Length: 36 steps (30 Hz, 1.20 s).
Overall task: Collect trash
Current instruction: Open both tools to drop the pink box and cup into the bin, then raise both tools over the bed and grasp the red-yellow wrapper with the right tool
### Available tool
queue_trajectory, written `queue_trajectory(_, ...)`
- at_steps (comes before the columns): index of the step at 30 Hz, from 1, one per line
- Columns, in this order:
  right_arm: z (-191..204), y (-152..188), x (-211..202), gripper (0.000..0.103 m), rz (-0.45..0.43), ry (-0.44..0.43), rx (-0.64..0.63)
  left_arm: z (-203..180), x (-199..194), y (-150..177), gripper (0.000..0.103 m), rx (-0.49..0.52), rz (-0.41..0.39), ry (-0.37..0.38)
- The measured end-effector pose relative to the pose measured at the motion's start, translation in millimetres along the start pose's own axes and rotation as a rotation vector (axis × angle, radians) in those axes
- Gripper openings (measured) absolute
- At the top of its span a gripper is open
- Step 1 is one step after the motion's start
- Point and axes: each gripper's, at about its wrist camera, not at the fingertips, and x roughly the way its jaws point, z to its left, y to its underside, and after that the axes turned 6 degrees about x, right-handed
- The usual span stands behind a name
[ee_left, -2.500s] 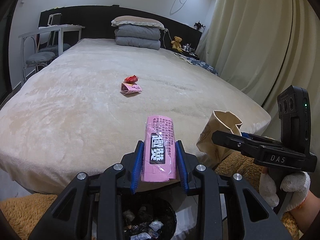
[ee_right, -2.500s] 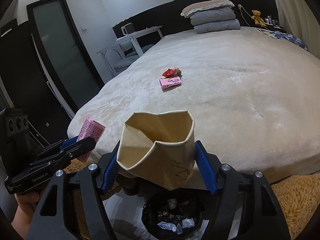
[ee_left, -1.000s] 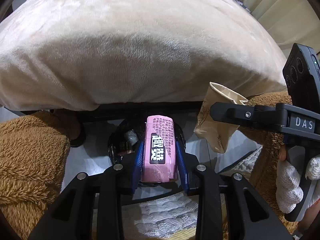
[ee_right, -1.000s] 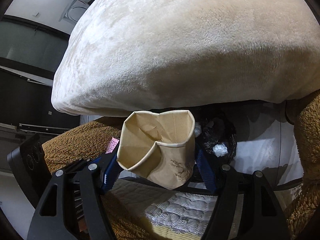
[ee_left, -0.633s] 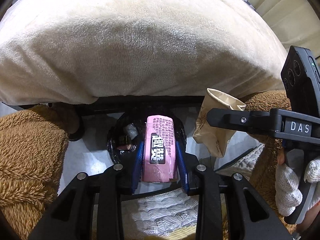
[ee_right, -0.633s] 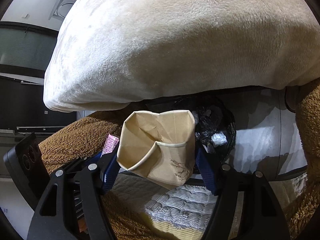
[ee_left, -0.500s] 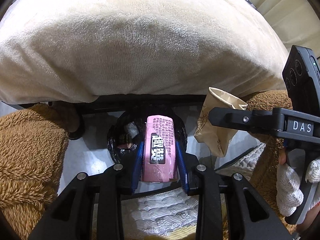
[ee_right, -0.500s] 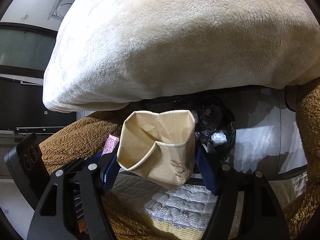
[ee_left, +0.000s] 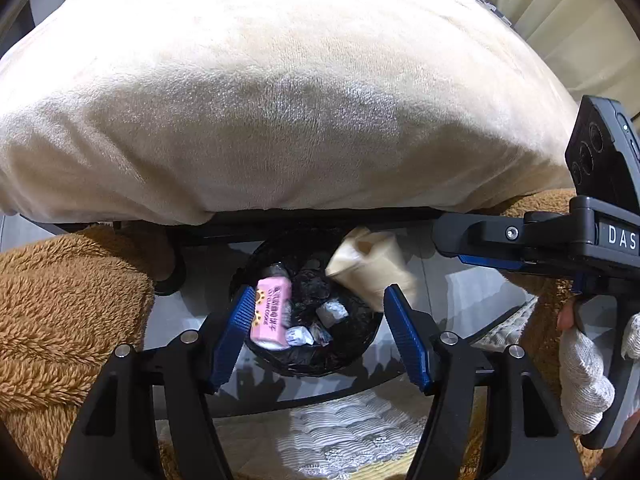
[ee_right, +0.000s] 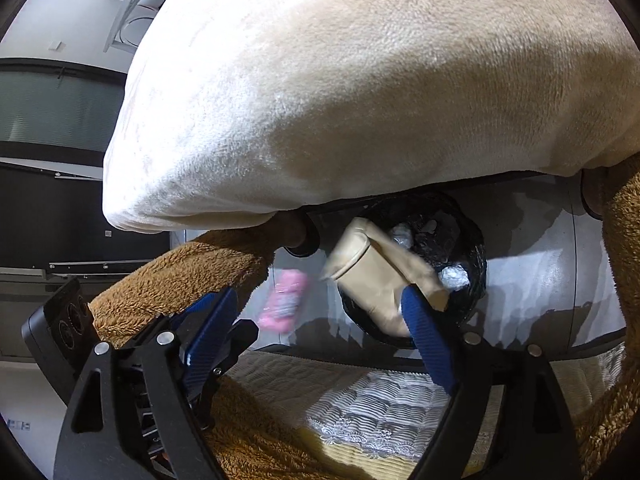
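Left gripper (ee_left: 316, 330) jaws opening, nothing pressed between the pads; pink wrapper (ee_left: 271, 307) loose just past the left pad, over the black-lined trash bin (ee_left: 360, 344). Right gripper (ee_right: 320, 344) jaws also opening, wide apart; crumpled paper cup (ee_right: 376, 276) blurred, tilted at the bin's near rim by the right pad, contact unclear. Crumpled wrappers (ee_left: 331, 312) sit inside the bin. Brown fuzzy rug (ee_left: 60, 312) flanks it. Beyond, cream bed blanket (ee_left: 280, 100) overhangs.
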Motion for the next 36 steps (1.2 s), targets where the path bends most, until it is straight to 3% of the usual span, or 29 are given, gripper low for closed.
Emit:
queue_trajectory(8,-1.0,-0.1,-11.0,0.085,-0.043,-0.024,-0.001,-1.7,-14.1,-3.8,0.065,0.007,-0.068,-0.003)
queue_trajectory(13,4.1,3.1,-22.1,0.085,-0.088,-0.055,-0.038,-4.1,-31.7,-3.7,0.065,0.031,-0.149,0.011)
queue_trajectory(17,15.9,9.0,-48.1,0.085,-0.191,-0.129,-0.130,-4.5,-46.0,-4.2,0.065,0.053,-0.223,0.025)
queue_trajectory(24,52.3,27.0,-90.4,0.085,-0.410,-0.077,-0.381,-5.4,-67.7,-14.9,0.065,0.106,-0.324,0.064)
queue_trajectory(28,62.0,25.8,-108.9,0.085,-0.505,-0.066,-0.437,-9.3,-77.9,-27.9,0.065,0.149,-0.374,0.057)
queue_trajectory(36,67.9,-12.5,-132.6,0.086,-0.548,-0.063,-0.447,-9.7,-91.8,-61.4,0.065,0.227,-0.423,0.017)
